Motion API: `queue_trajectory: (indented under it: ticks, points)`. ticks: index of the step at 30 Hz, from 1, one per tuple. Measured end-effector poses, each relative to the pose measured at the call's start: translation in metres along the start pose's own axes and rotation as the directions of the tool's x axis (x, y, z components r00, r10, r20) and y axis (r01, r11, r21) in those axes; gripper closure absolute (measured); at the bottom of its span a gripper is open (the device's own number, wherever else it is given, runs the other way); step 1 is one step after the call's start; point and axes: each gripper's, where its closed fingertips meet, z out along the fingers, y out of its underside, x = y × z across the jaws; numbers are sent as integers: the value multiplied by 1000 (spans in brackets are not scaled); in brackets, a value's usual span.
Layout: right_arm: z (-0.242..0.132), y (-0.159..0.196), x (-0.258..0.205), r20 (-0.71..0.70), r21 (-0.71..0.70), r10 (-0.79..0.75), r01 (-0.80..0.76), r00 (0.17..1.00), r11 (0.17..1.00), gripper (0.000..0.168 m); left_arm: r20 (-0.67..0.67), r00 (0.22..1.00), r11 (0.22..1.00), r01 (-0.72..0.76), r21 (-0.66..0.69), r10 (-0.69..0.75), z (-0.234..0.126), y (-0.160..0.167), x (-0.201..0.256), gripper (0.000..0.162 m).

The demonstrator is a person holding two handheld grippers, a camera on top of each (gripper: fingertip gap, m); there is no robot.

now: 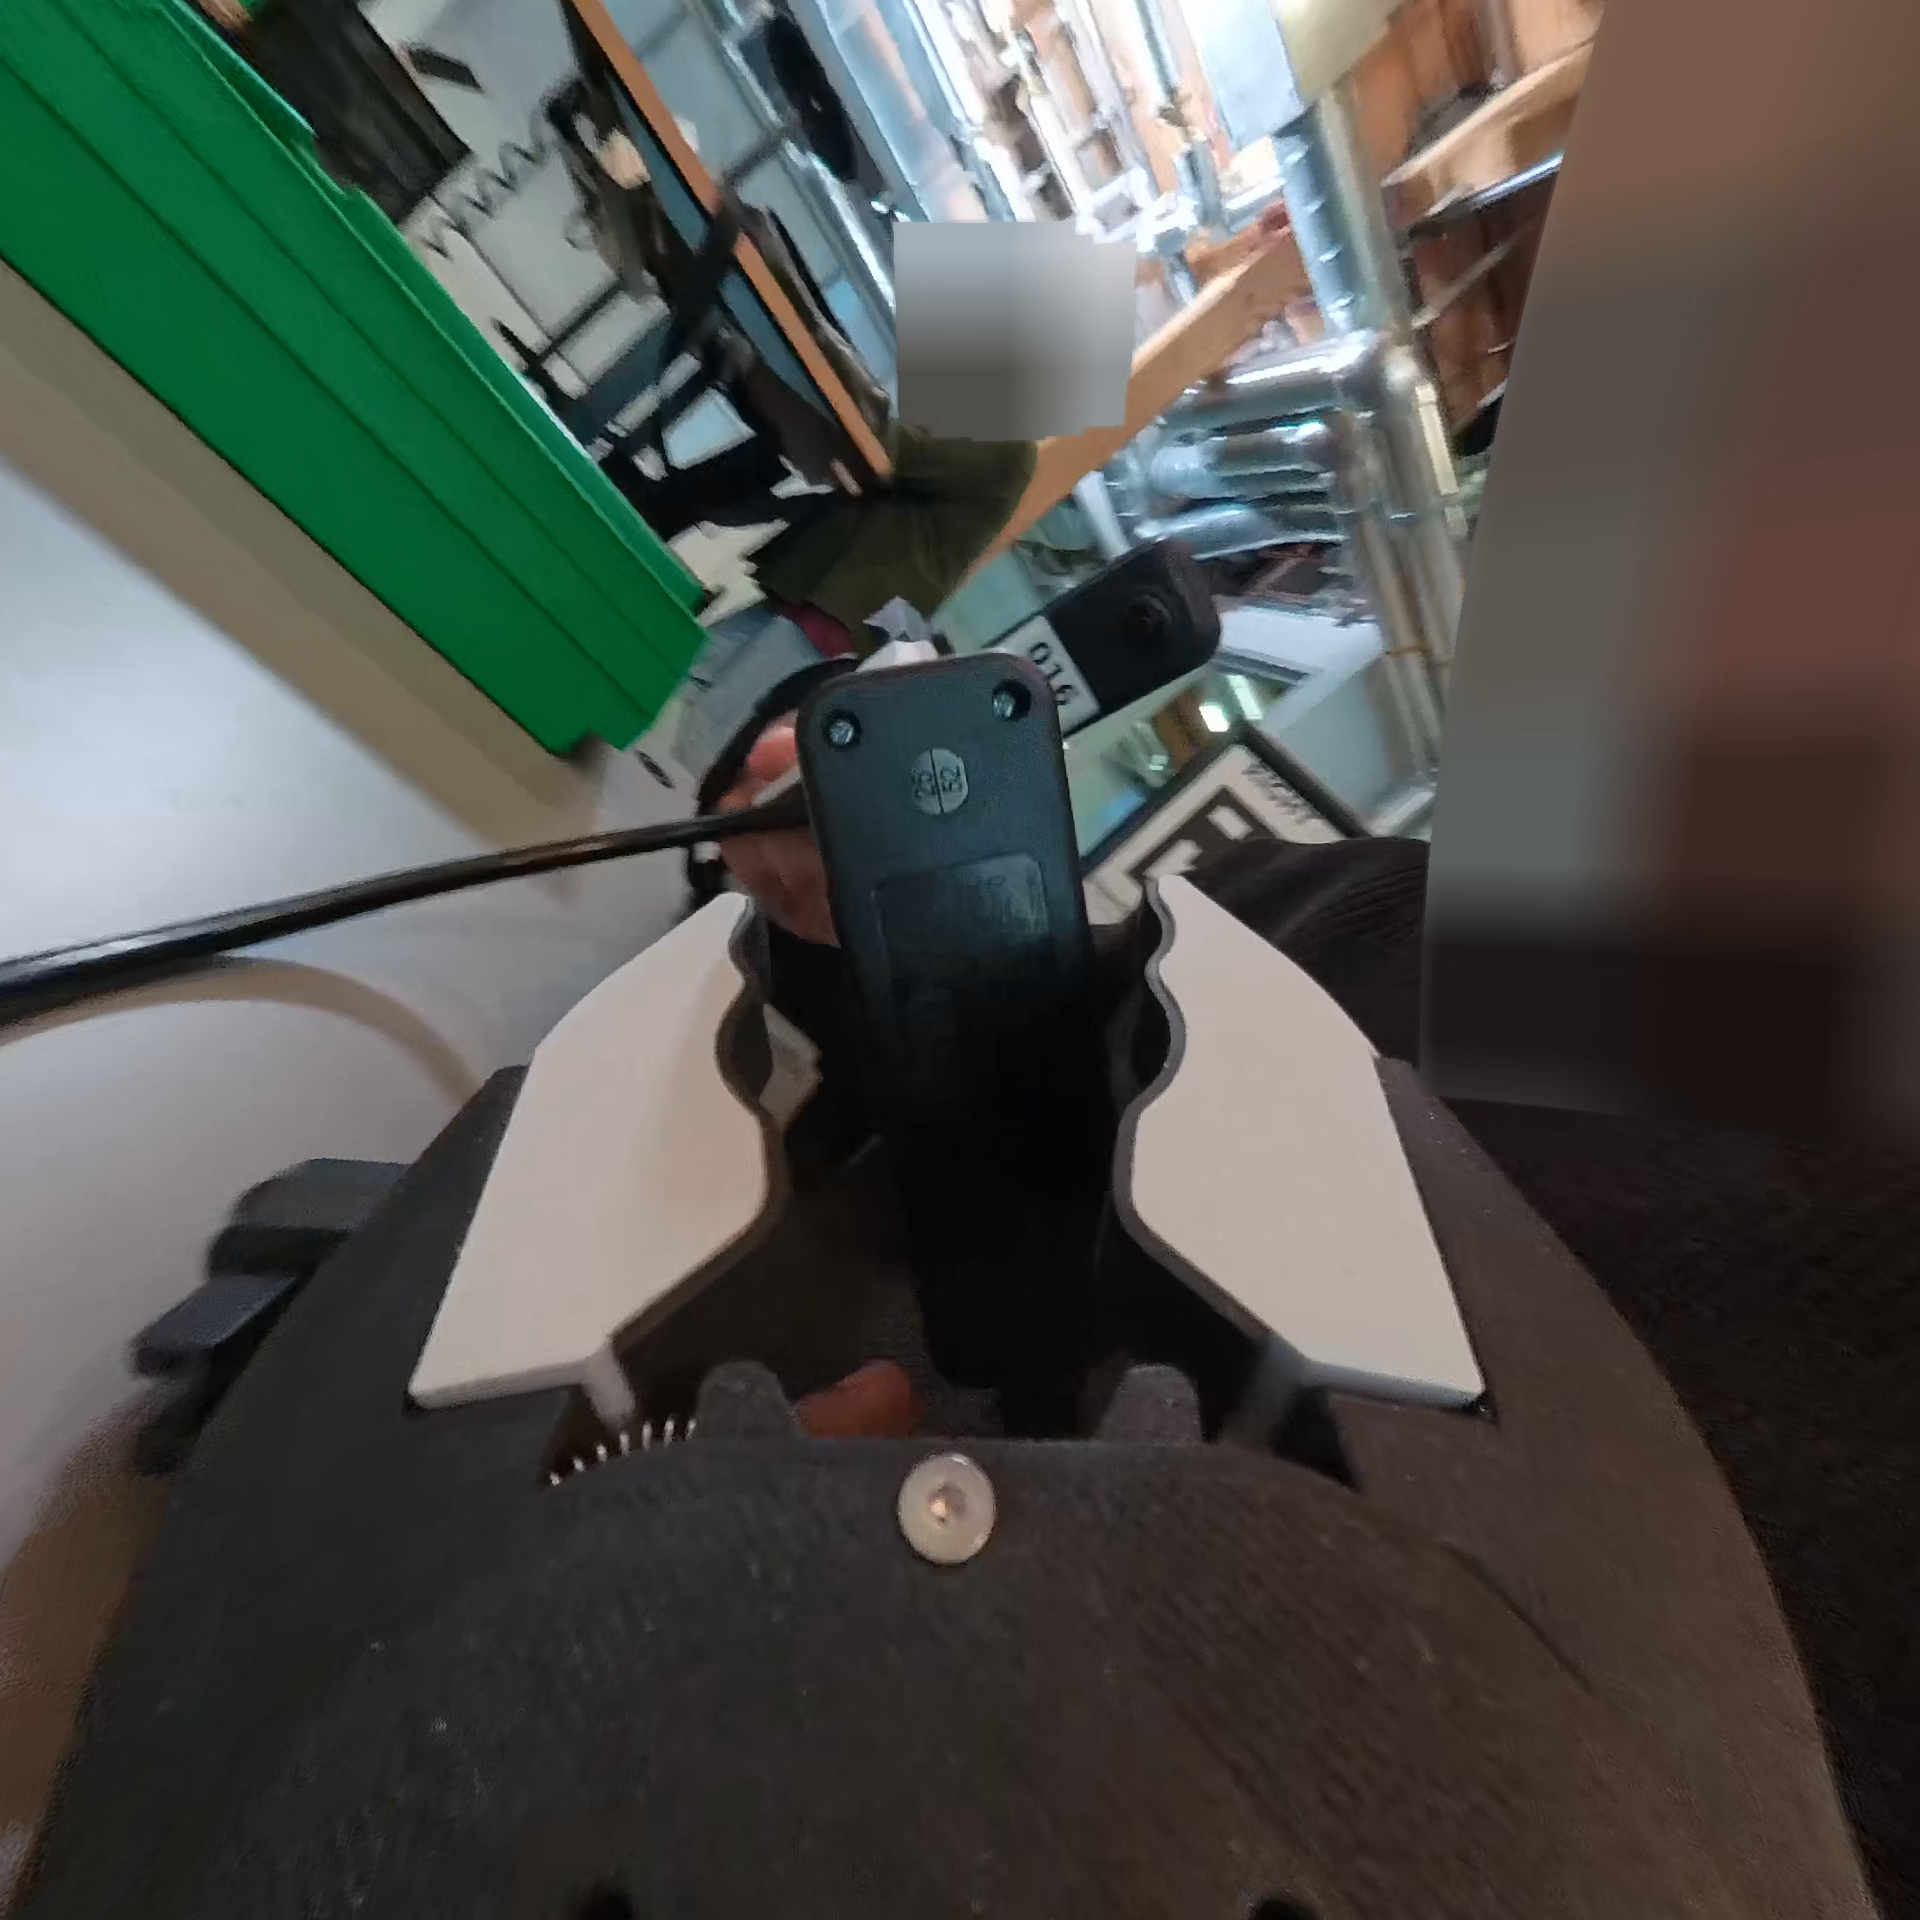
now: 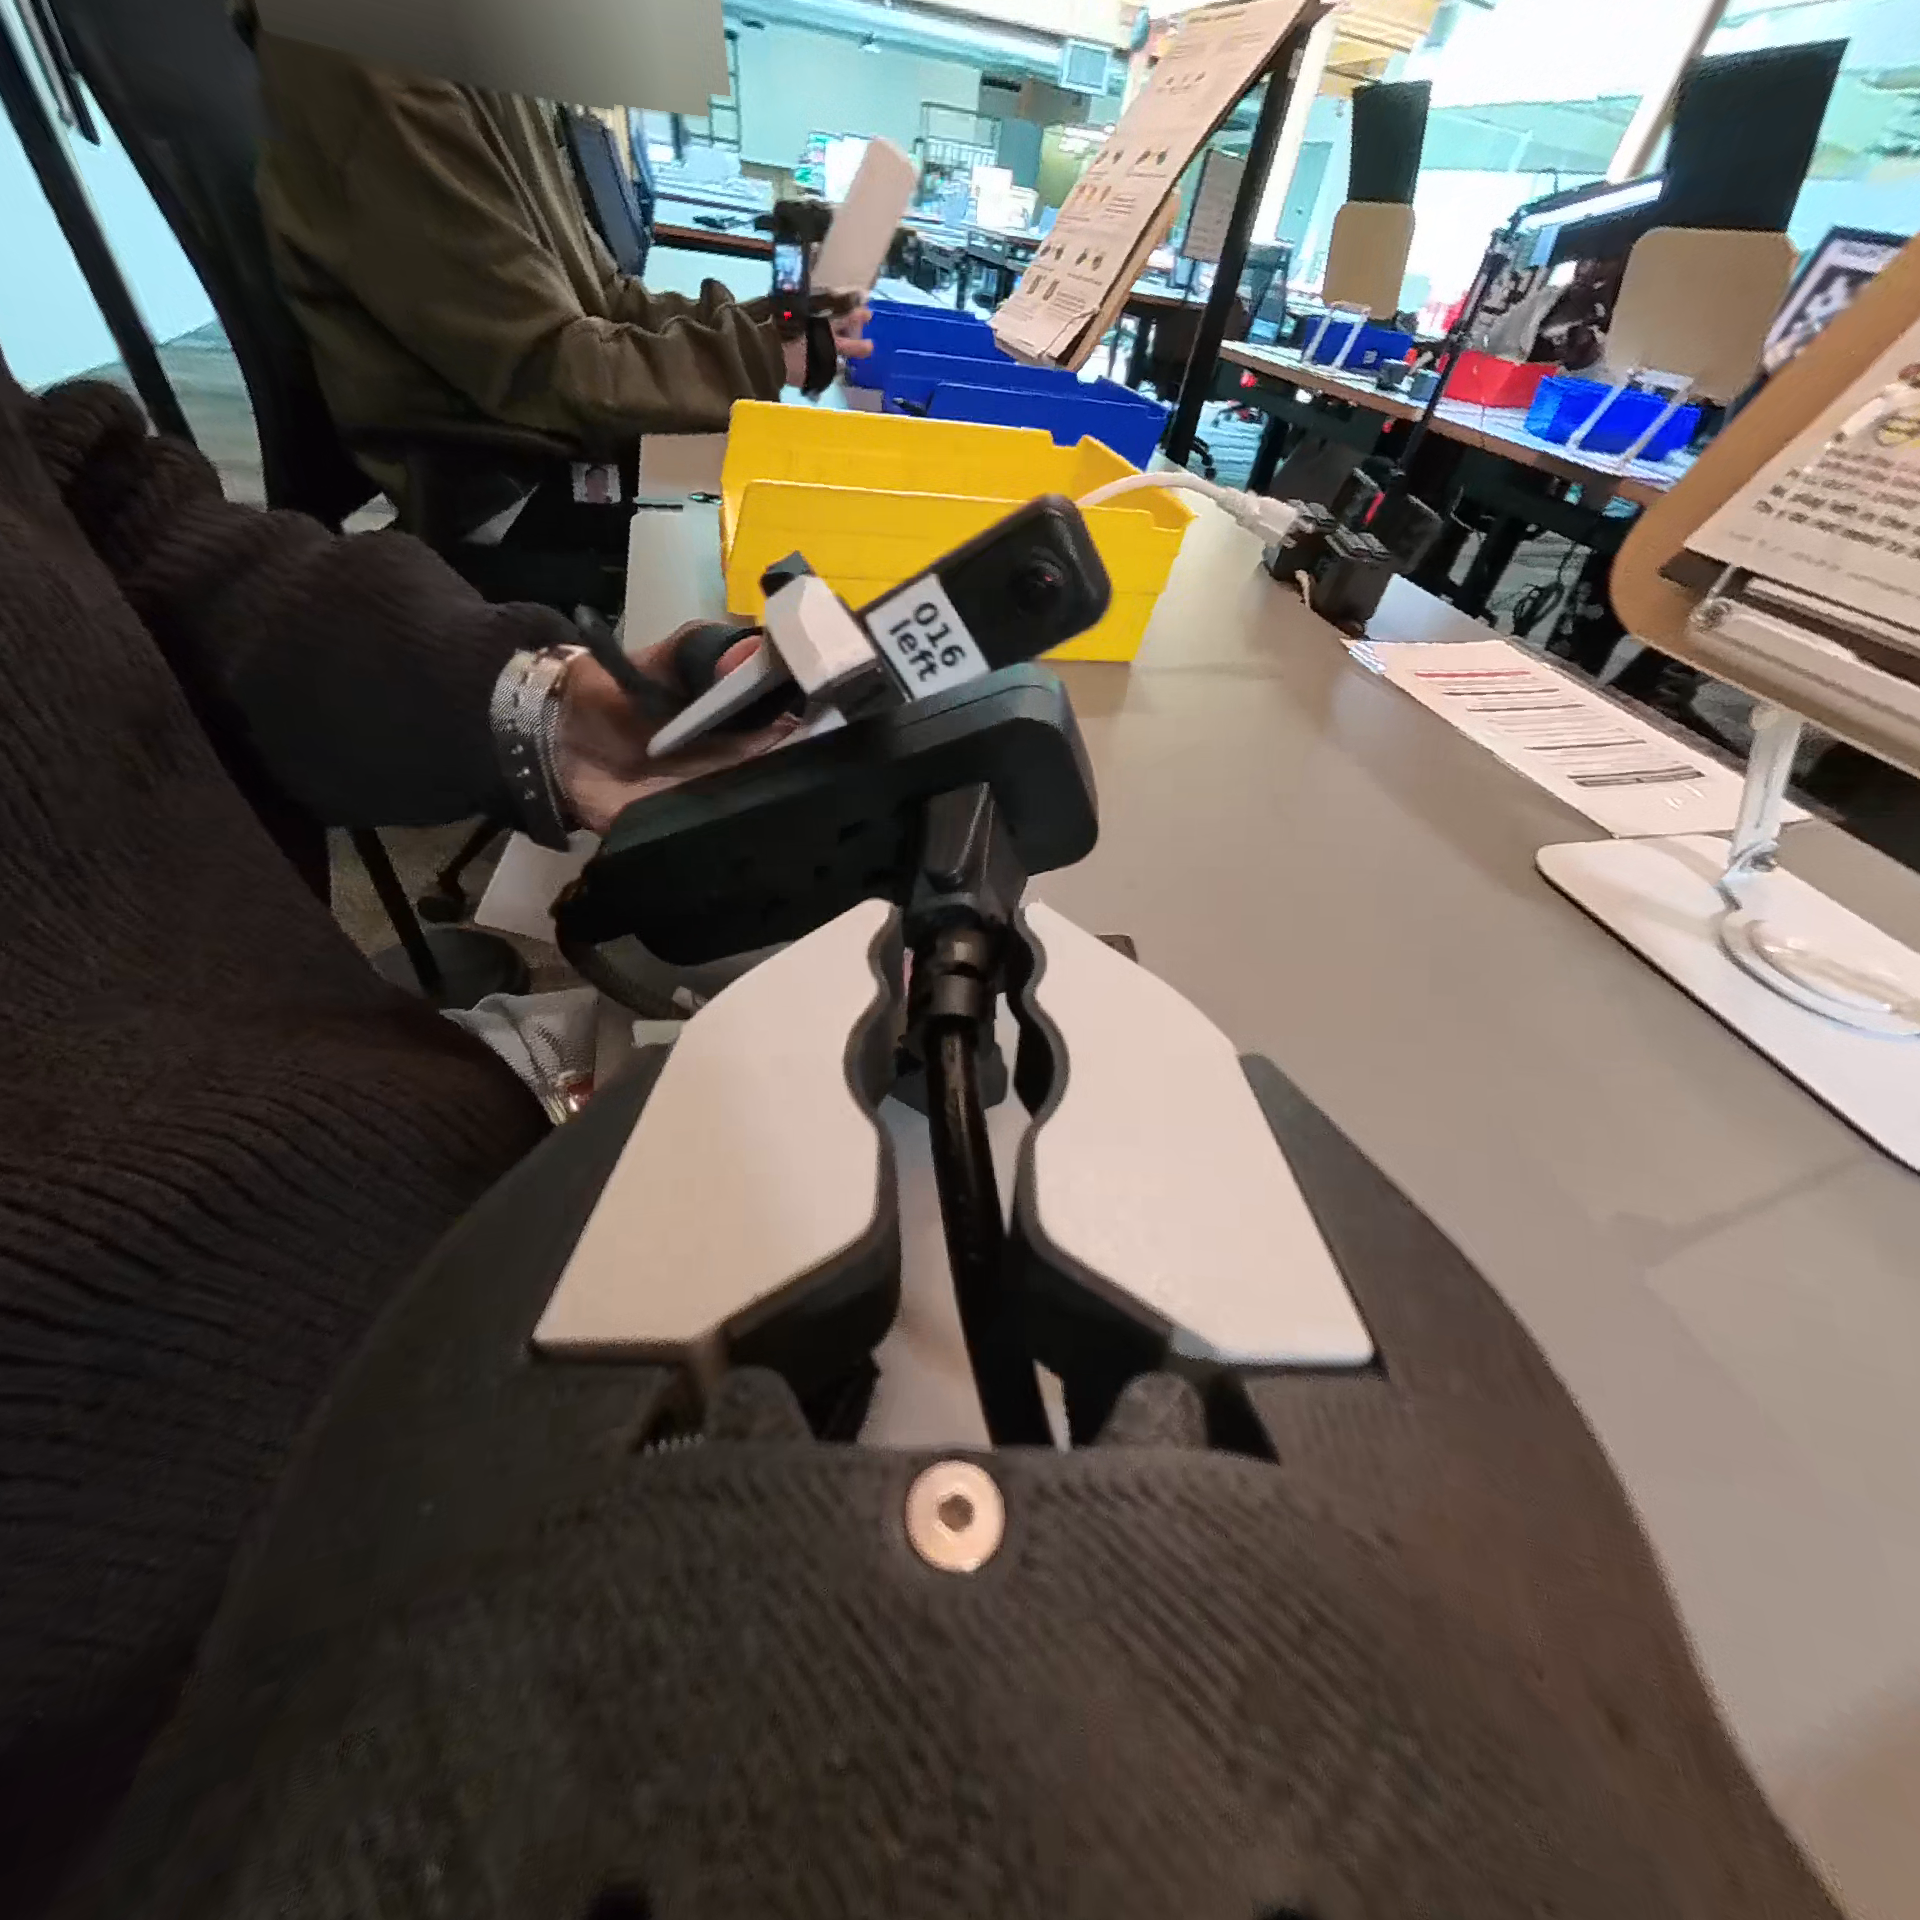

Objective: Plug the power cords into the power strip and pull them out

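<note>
A black power strip (image 1: 940, 883) is held up in the air, above the grey desk (image 2: 1351, 987) and clear of it. In the left wrist view, the strip's back face, with two screws near its far end, is seen lengthwise between the white fingers of the left hand-held gripper (image 1: 951, 914). The fingers are closed part-way against the strip's sides, so the strip is gripped along its near half, and its far end sticks out beyond the fingertips. A black cable (image 1: 364, 899) is seen running off to the left from the strip's side.

In the right wrist view, the strip (image 2: 831, 821) is seen lying across, just beyond the tips of the right hand-held gripper (image 2: 956, 935). A black plug (image 2: 961, 831) is seated in the strip's near face. The right fingers are drawn nearly together around the plug's neck, and its cord (image 2: 971, 1195) is seen passing back between them toward the camera. The left hand-held gripper (image 2: 774, 675) is visible behind the strip, held in a hand (image 2: 623, 738). A yellow bin (image 2: 935, 499) is set farther back on the desk.
</note>
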Motion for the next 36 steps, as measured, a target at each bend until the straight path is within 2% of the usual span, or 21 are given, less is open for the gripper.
queue_trajectory:
  ticks: [2, 5, 8, 10, 13, 15, 19, 20, 21, 24, 26, 28, 29, 30, 32, 34, 35, 36]
  points:
    - [-1, 1, 4, -12, -3, 30, -30, 999, 1000, 150, 96, 988, 992, -125, -7, 125, -1, -2, -7, 86]
    - [1, 5, 6, -20, -24, 52, -52, 998, 998, 149, 217, 907, 931, -364, -29, 362, -2, -9, -8, 79]
    - [0, 5, 7, -16, -17, 69, -69, 997, 997, 150, 279, 799, 839, -541, -52, 532, -4, -17, -2, 55]
    - [-2, 4, 9, -12, -7, 92, -92, 996, 996, 149, 325, 749, 799, -600, -39, 578, -5, -24, 1, 32]
    - [-4, 4, 12, -9, 10, 119, -119, 993, 993, 149, 327, 734, 784, -620, -34, 595, -6, -26, 6, 29]
    - [-4, 3, 12, -11, 14, 117, -117, 993, 993, 149, 333, 718, 770, -636, -41, 611, -6, -27, 8, 40]
    - [-3, 3, 9, -11, 11, 102, -102, 995, 995, 149, 381, 668, 711, -702, 36, 639, -22, -41, 25, 99]
    - [-3, 3, 8, -10, 10, 99, -99, 995, 995, 149, 392, 668, 710, -702, 53, 632, -28, -43, 28, 123]
    - [-2, 3, 8, -10, 9, 97, -97, 995, 995, 149, 385, 671, 708, -704, 62, 633, -34, -44, 32, 161]
    - [-2, 3, 7, -11, 7, 92, -92, 996, 996, 149, 360, 732, 747, -653, 126, 579, -43, -51, 36, 160]
    - [-2, 2, 7, -13, 6, 89, -89, 996, 996, 149, 384, 730, 720, -664, 201, 566, -51, -58, 41, 159]
    - [-1, 2, 7, -16, 6, 87, -87, 996, 996, 149, 389, 719, 718, -673, 179, 577, -51, -57, 41, 160]
    - [-1, 2, 7, -17, 6, 86, -86, 996, 996, 149, 405, 683, 696, -704, 145, 607, -49, -56, 40, 161]
    - [-1, 3, 7, -18, 6, 86, -86, 996, 996, 149, 451, 615, 645, -757, 108, 646, -48, -58, 40, 162]
    - [-1, 3, 8, -19, 5, 88, -88, 996, 996, 149, 568, 392, 478, -878, -4, 724, -49, -60, 40, 162]
    - [-2, 3, 8, -20, 6, 90, -90, 996, 996, 149, 591, 196, 347, -925, -154, 783, -44, -55, 41, 162]
    - [-2, 3, 8, -20, 7, 91, -91, 996, 996, 149, 583, 141, 309, -930, -200, 800, -40, -53, 42, 162]
    - [-2, 3, 8, -20, 6, 91, -91, 996, 996, 149, 563, 133, 300, -930, -213, 815, -35, -49, 44, 162]
